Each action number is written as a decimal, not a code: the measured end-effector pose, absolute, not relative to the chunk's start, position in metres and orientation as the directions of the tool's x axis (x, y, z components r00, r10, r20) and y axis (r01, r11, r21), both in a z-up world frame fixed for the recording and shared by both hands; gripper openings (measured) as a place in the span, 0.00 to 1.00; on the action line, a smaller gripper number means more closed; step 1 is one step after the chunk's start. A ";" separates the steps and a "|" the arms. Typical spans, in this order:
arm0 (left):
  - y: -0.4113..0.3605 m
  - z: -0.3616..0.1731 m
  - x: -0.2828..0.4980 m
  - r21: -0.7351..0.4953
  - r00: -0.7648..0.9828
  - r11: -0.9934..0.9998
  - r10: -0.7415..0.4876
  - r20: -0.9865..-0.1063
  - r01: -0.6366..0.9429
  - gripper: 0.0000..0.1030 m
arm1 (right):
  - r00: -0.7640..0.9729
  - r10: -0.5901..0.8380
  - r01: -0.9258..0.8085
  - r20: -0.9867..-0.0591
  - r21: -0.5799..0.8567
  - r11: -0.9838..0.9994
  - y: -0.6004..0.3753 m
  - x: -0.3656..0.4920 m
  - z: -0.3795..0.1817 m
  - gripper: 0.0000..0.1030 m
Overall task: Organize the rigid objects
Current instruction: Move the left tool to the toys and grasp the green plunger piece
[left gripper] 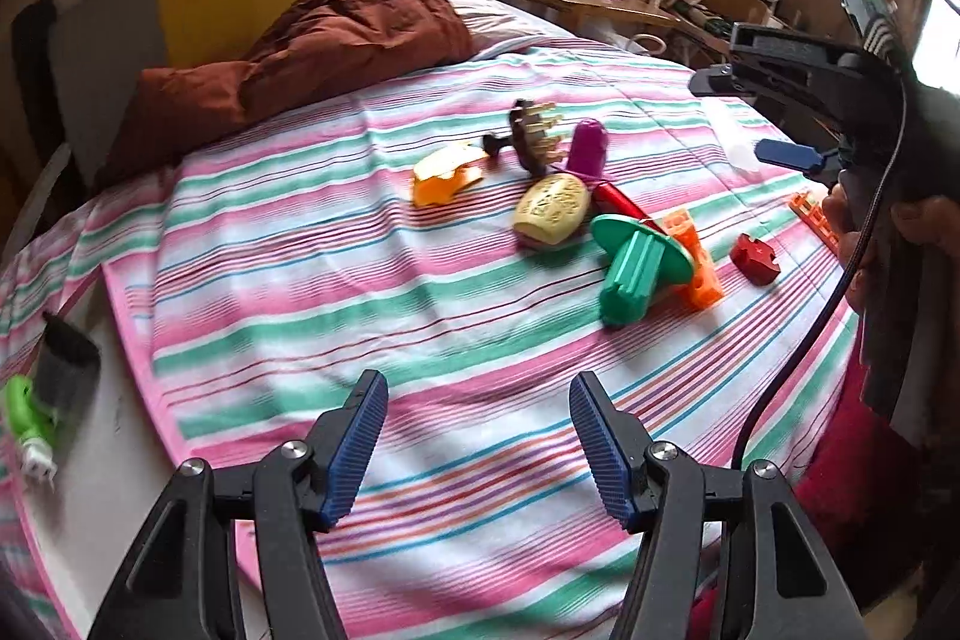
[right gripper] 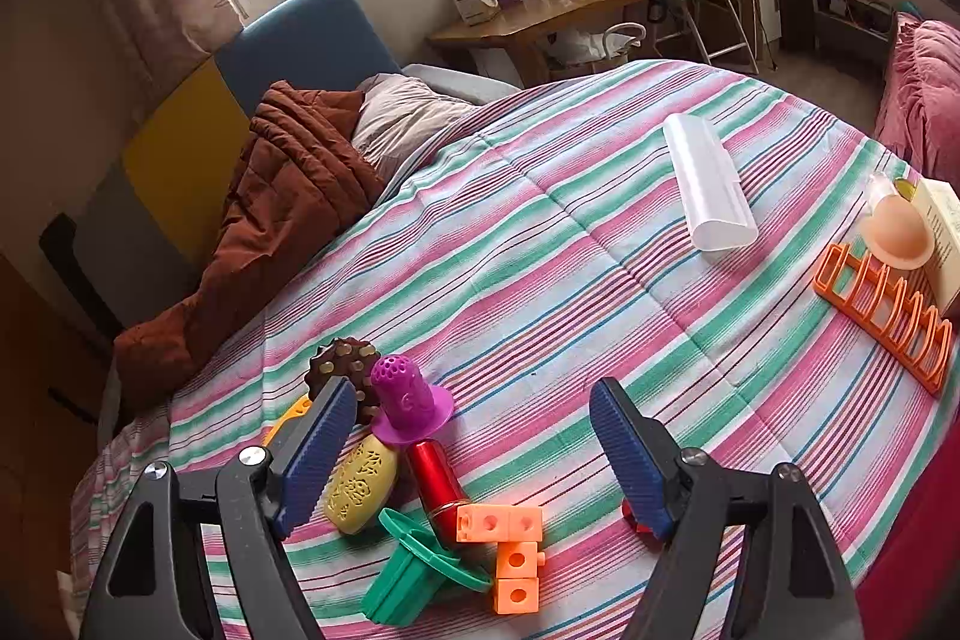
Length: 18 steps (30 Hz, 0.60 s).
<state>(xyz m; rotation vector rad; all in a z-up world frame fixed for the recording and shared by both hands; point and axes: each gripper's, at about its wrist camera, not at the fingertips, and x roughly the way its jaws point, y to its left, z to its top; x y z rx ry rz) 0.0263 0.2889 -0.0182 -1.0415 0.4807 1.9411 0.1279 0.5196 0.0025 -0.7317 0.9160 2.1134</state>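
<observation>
A cluster of small rigid toys lies on the striped bedspread [left gripper: 360,292]: an orange-yellow piece [left gripper: 444,175], a brown studded brush [left gripper: 531,136], a purple cap [left gripper: 587,148], a cream oval [left gripper: 552,211], a red tube [left gripper: 621,202], a green stamp [left gripper: 636,268], orange linked cubes [left gripper: 699,262] and a red block [left gripper: 755,259]. My left gripper [left gripper: 477,445] is open and empty, short of the cluster. My right gripper [right gripper: 471,457] is open and empty, hovering over the green stamp [right gripper: 420,574], orange cubes [right gripper: 510,550] and red tube [right gripper: 438,484]; it also shows at the right of the left wrist view [left gripper: 774,112].
A white tube [right gripper: 708,181], an orange rack [right gripper: 888,310], a peach dome [right gripper: 897,232] and a cream box [right gripper: 945,232] lie right on the bed. A brown quilt [left gripper: 312,40] is heaped at the headboard. A dark cup [left gripper: 63,358] and green toy [left gripper: 27,412] sit at the left edge.
</observation>
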 end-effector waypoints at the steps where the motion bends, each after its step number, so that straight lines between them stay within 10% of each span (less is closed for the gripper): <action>1: 0.298 -0.020 0.027 -0.060 -0.269 -0.538 0.511 -0.816 -0.841 0.60 | -0.590 0.375 -0.779 -0.715 0.381 -0.499 0.519 0.127 0.002 0.79; 18: 0.410 -0.060 0.022 -0.137 -0.081 -0.375 0.512 -0.855 -0.917 0.50 | -0.598 0.323 -0.765 -0.733 0.402 -0.504 0.524 0.122 -0.005 0.79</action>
